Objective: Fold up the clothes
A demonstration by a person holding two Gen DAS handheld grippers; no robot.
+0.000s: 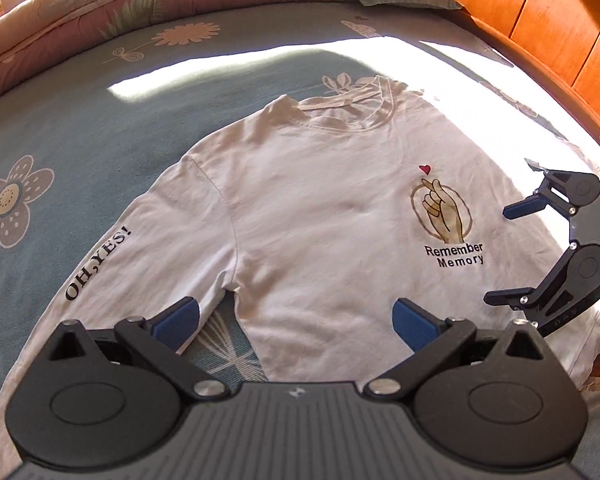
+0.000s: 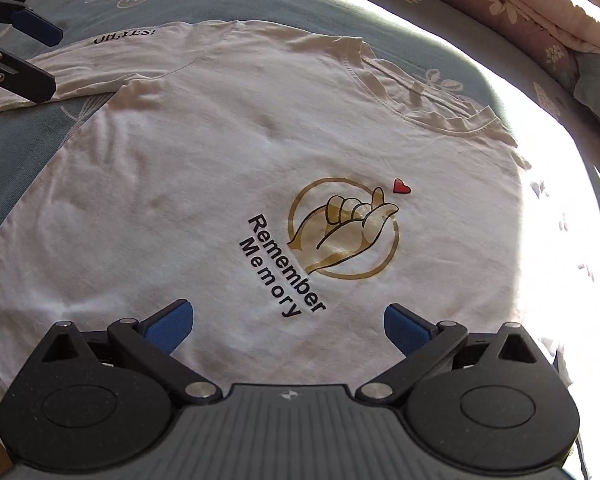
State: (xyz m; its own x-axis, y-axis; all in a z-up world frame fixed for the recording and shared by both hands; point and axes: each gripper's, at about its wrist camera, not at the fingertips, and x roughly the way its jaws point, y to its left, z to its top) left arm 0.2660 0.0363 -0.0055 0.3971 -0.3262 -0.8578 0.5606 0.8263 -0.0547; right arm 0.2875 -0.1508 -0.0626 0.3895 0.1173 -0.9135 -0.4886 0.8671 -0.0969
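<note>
White shirt (image 1: 320, 208) spread flat on blue bedsheet (image 1: 80, 128). Left gripper (image 1: 296, 322) released at 6 o'clock; right gripper (image 2: 286, 326) released, at 3 o'clock.

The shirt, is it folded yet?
Not yet. The white shirt is already spread flat, picture side up, on the blue flowered bedsheet. Both claws, left and right, hang open above it, holding nothing. Sleeves and body are all still unfolded.

Both grippers hover with jaws spread wide. The left gripper (image 1: 296, 320) fills the bottom of its frame; the right gripper (image 1: 504, 256) reaches in from the right edge, grasping nothing.
</note>
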